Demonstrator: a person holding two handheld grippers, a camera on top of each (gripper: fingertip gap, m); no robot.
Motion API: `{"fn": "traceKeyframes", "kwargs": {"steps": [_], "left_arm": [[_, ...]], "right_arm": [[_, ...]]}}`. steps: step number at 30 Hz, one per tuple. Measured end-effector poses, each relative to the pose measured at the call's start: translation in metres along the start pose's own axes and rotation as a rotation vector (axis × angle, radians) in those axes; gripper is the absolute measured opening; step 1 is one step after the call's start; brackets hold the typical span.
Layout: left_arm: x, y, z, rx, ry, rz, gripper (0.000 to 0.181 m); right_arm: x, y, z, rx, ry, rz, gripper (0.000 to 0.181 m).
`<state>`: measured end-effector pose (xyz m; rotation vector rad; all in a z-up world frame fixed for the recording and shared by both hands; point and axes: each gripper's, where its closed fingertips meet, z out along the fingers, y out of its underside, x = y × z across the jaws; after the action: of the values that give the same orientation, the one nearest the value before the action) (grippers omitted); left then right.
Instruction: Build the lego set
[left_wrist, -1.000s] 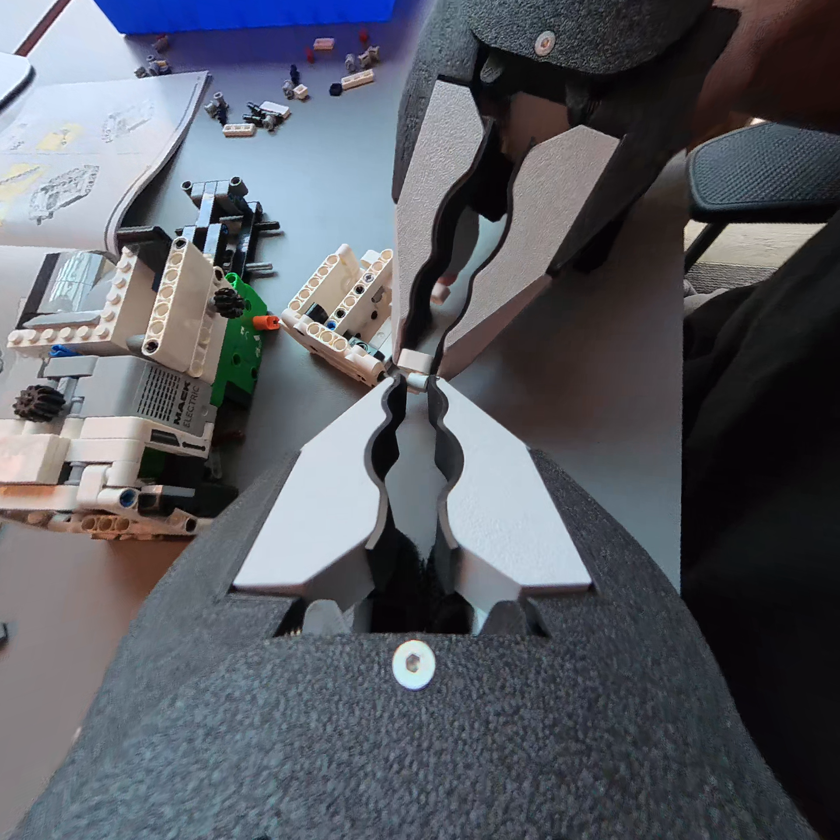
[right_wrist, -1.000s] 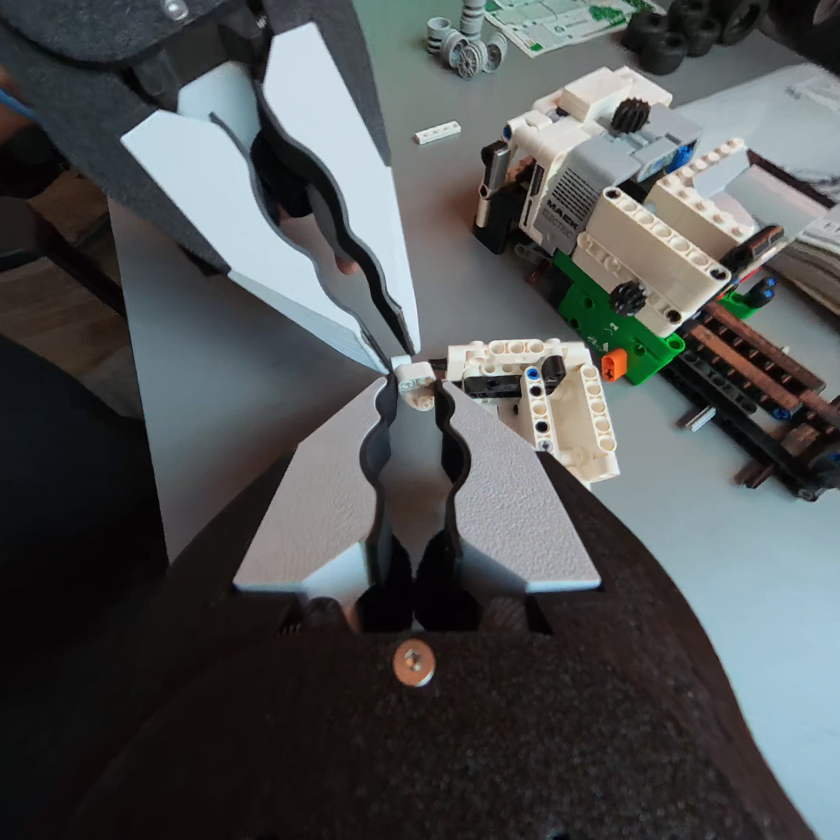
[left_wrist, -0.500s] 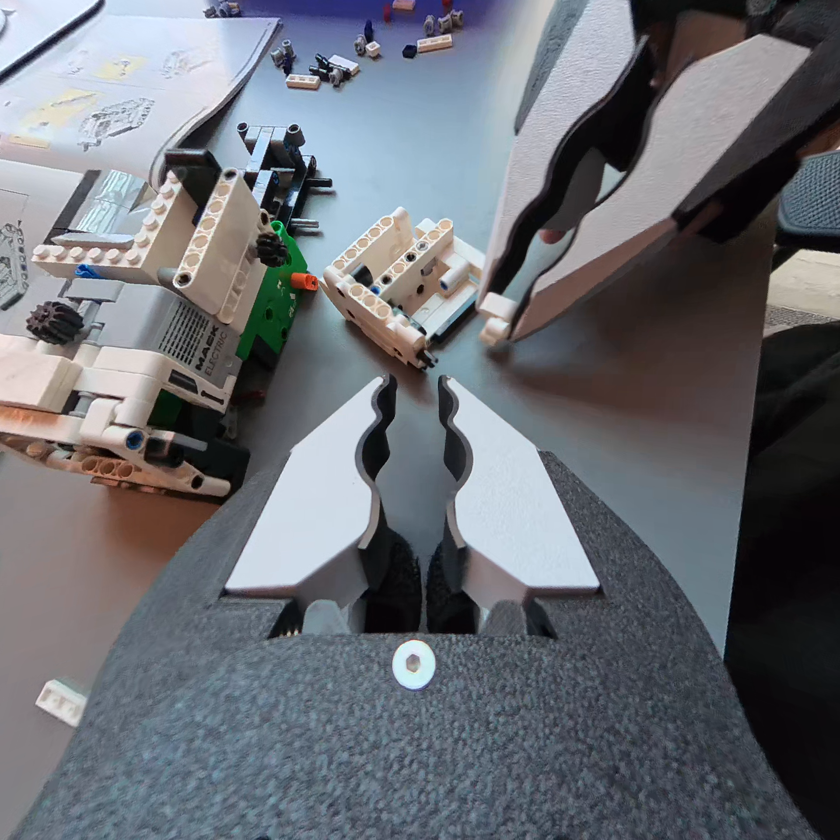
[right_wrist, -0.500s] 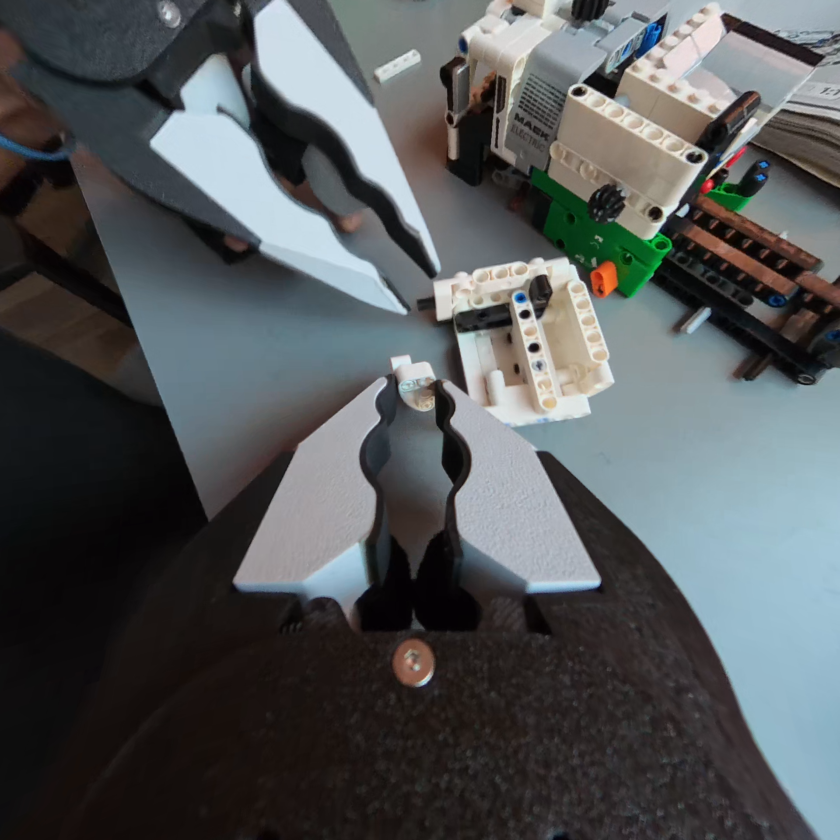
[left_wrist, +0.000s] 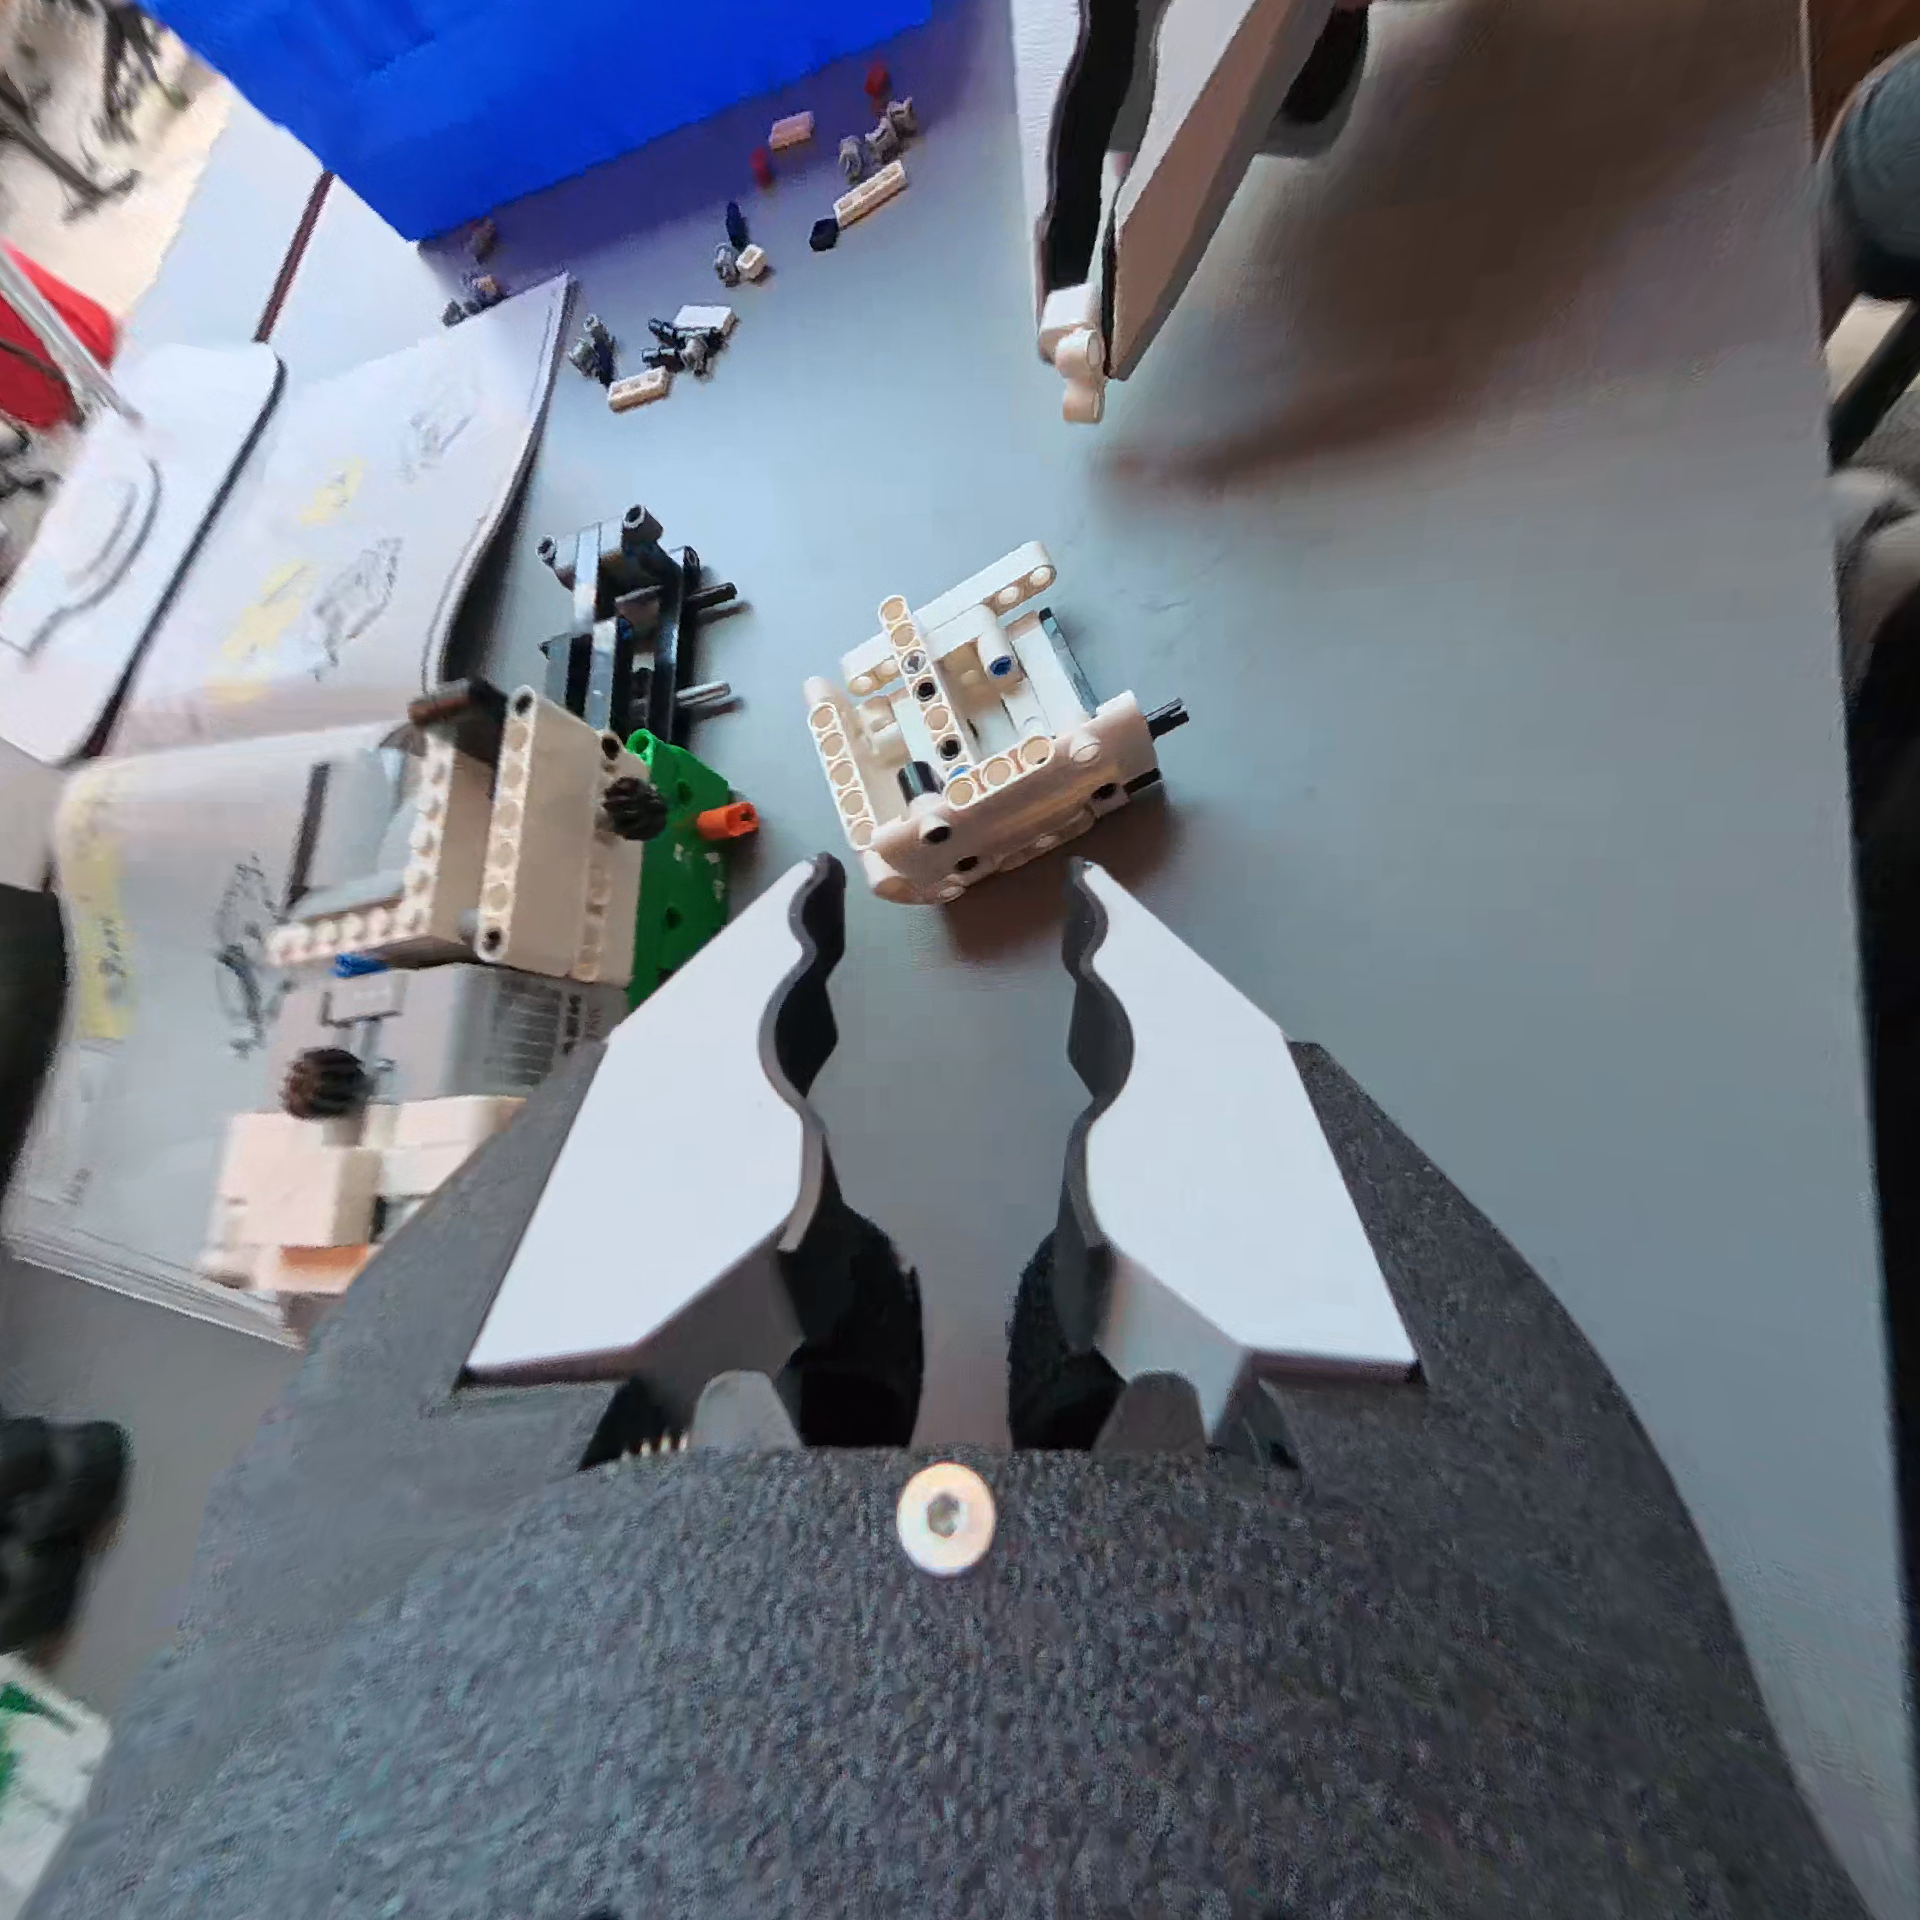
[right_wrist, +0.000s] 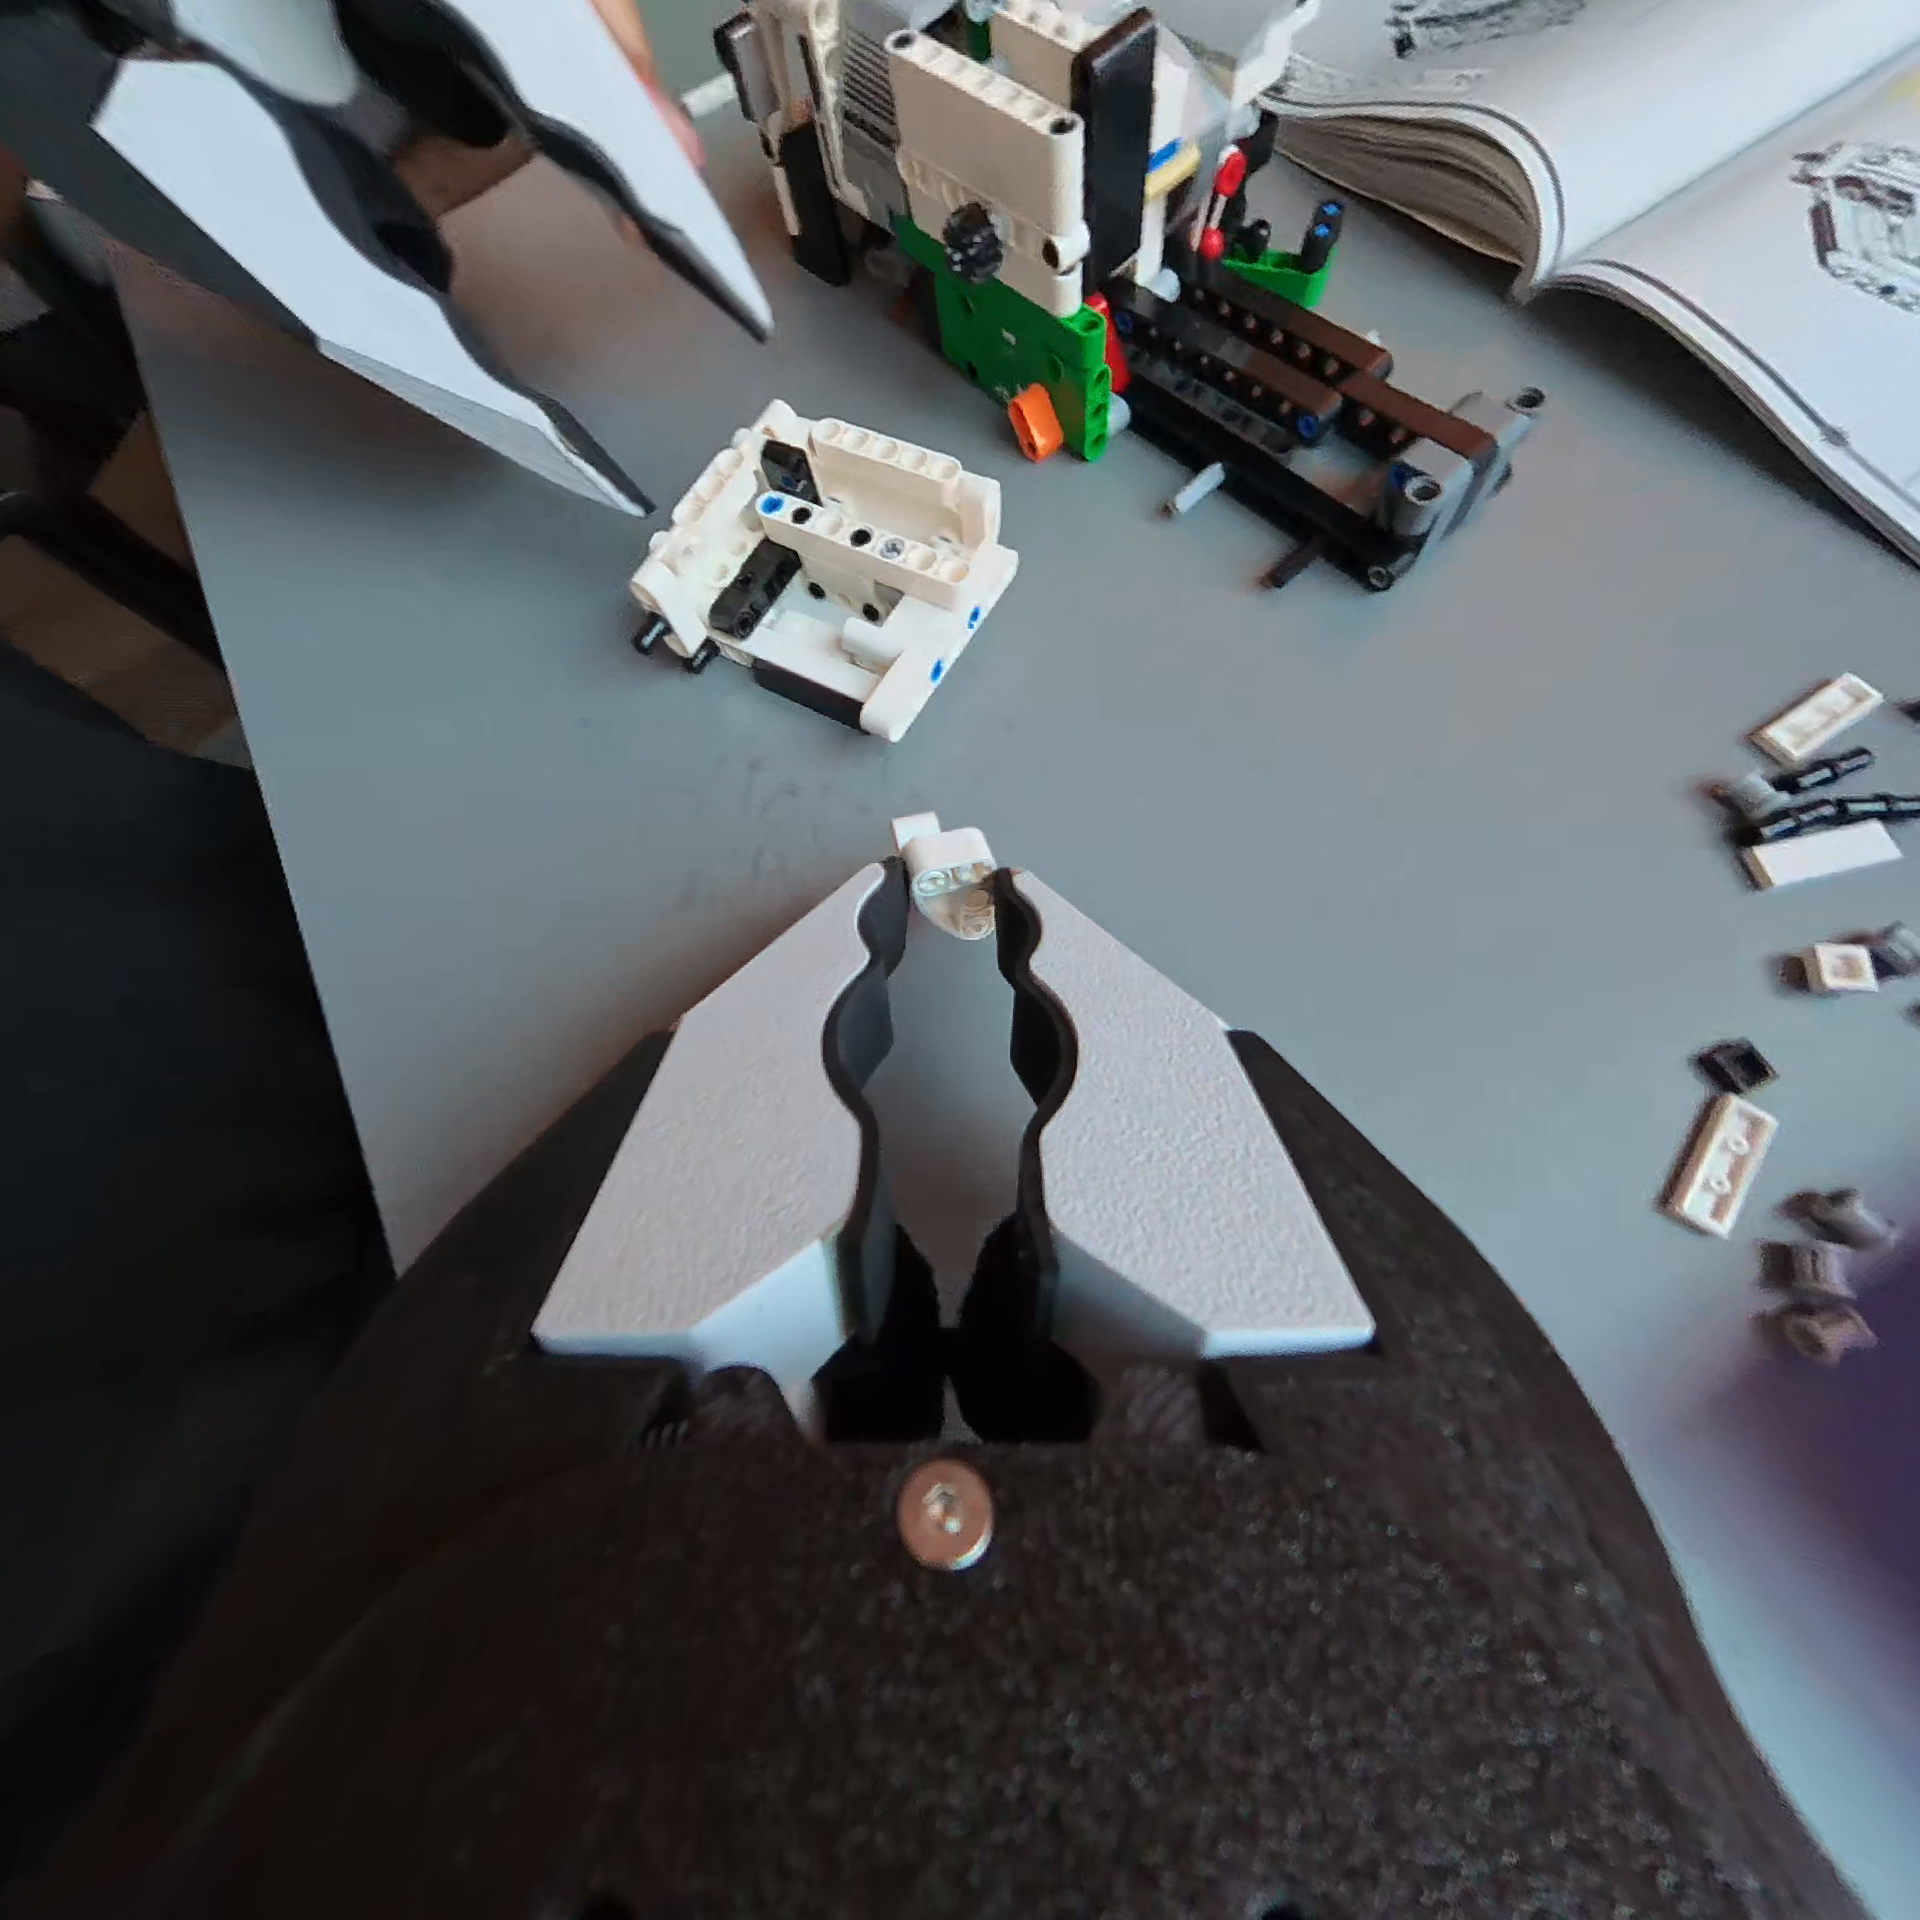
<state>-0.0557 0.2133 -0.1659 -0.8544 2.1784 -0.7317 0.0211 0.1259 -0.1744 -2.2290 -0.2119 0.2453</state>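
Note:
My right gripper (right_wrist: 943, 878) is shut on a small white lego piece (right_wrist: 951, 868) and holds it above the grey table; it also shows in the left wrist view (left_wrist: 1081, 353), at the top. My left gripper (left_wrist: 951, 883) is open and empty, its tips just short of a white box-shaped lego sub-assembly (left_wrist: 977, 738) that lies on the table. The same sub-assembly (right_wrist: 831, 566) lies ahead of my right gripper, with the left gripper (right_wrist: 696, 416) above its left side. The partly built white, grey and green truck (left_wrist: 520, 862) stands to the left, and at the top of the right wrist view (right_wrist: 997, 197).
An open instruction booklet (right_wrist: 1662, 187) lies behind the truck. Several loose small pieces (right_wrist: 1808, 852) lie at the right of the right wrist view and near a blue bin (left_wrist: 540, 94) in the left wrist view. The table's edge (right_wrist: 260, 831) runs down the left. The tips of one gripper are about 12 centimetres away from the tips of the other.
Both grippers held the small white piece tip to tip; my left gripper let go, opened wide and moved over toward the white sub-assembly. My right gripper pulled back with the piece.

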Motion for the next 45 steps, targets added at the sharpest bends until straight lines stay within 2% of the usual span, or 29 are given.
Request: {"fn": "traceKeyframes", "kwargs": {"steps": [1,4,7,8,10,13,17,21,24,27,29,33,35,39,41,45], "left_arm": [[-0.002,0.000,0.002,-0.018,-0.010,0.088,0.044],[-0.006,-0.001,0.012,-0.047,-0.012,0.274,0.044],[0.001,-0.001,0.023,-0.071,0.074,0.312,0.043],[0.002,0.001,0.025,-0.090,0.094,0.324,0.036],[0.001,0.000,0.029,-0.115,0.091,0.325,0.032],[0.002,-0.004,0.031,-0.136,0.056,0.285,0.030],[0.013,-0.016,0.026,-0.056,0.003,0.123,0.030],[0.014,-0.041,0.011,0.119,-0.054,-0.160,0.030],[0.017,-0.061,-0.003,0.265,-0.023,-0.369,0.030],[0.024,-0.076,-0.013,0.375,0.061,-0.516,0.030],[0.023,-0.080,-0.019,0.429,0.079,-0.592,0.030],[0.029,-0.085,-0.030,0.489,0.123,-0.653,0.029],[0.036,-0.087,-0.033,0.501,0.149,-0.653,0.021],[0.039,-0.082,-0.035,0.491,0.128,-0.641,0.019],[0.034,-0.076,-0.042,0.486,0.096,-0.584,0.029],[0.027,-0.064,-0.048,0.451,0.086,-0.450,0.080]], "right_arm": [[0.002,0.000,0.002,-0.003,-0.003,-0.013,0.016],[0.007,0.004,0.007,-0.042,0.025,-0.096,0.016],[0.004,0.004,0.009,-0.031,0.027,-0.117,0.016],[0.003,0.006,0.010,-0.039,0.019,-0.099,0.015],[0.007,0.011,0.011,-0.069,0.042,-0.080,0.021],[0.008,0.009,0.008,-0.035,0.068,-0.073,0.026],[0.005,-0.002,-0.003,0.047,0.090,-0.031,0.046],[-0.034,-0.031,-0.006,0.224,-0.023,0.030,0.071],[-0.054,-0.049,0.004,0.319,-0.029,0.017,0.091],[-0.067,-0.073,0.003,0.463,-0.049,0.005,0.087],[-0.071,-0.080,0.000,0.498,-0.078,0.012,0.083],[-0.076,-0.094,-0.014,0.604,-0.123,0.019,0.069],[-0.080,-0.097,-0.016,0.618,-0.191,0.063,0.068],[-0.082,-0.097,-0.010,0.575,-0.232,0.086,0.066],[-0.081,-0.094,-0.005,0.528,-0.234,0.092,0.066],[-0.095,-0.096,-0.002,0.468,-0.364,0.145,0.066]]}}
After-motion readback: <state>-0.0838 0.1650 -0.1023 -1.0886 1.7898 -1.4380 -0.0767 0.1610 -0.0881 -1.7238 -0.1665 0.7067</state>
